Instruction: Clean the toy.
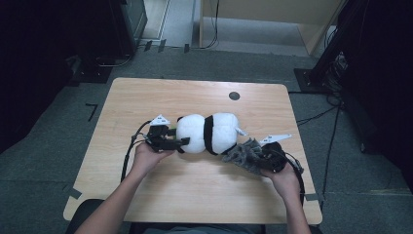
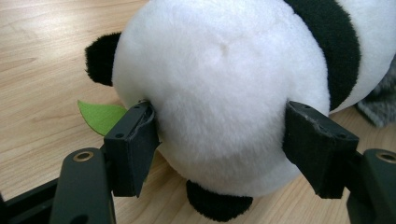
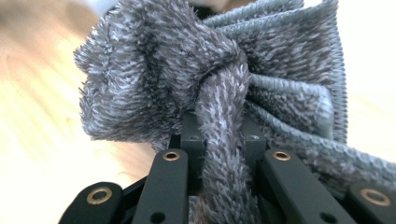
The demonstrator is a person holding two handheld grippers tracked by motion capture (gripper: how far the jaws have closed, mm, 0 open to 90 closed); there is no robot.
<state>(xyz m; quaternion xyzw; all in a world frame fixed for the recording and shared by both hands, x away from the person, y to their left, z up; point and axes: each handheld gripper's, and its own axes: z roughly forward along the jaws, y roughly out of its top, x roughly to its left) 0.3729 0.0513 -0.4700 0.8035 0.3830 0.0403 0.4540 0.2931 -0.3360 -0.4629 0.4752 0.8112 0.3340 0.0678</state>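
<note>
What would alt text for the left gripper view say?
A plush panda lies on a wooden table, its white body held between the left gripper's two black jaws. A green felt leaf pokes out beside one jaw, and grey cloth shows at the right edge.

The high view is dim around its edges, with the floor and racks sinking into near-black, while the wooden table (image 1: 195, 195) is evenly lit from above with soft, short shadows. The left gripper view is bright and sharp on the plush panda (image 2: 219, 93). In the right gripper view the grey cloth (image 3: 210, 84) is crisp; the tabletop behind is blurred and overexposed at right.
</note>
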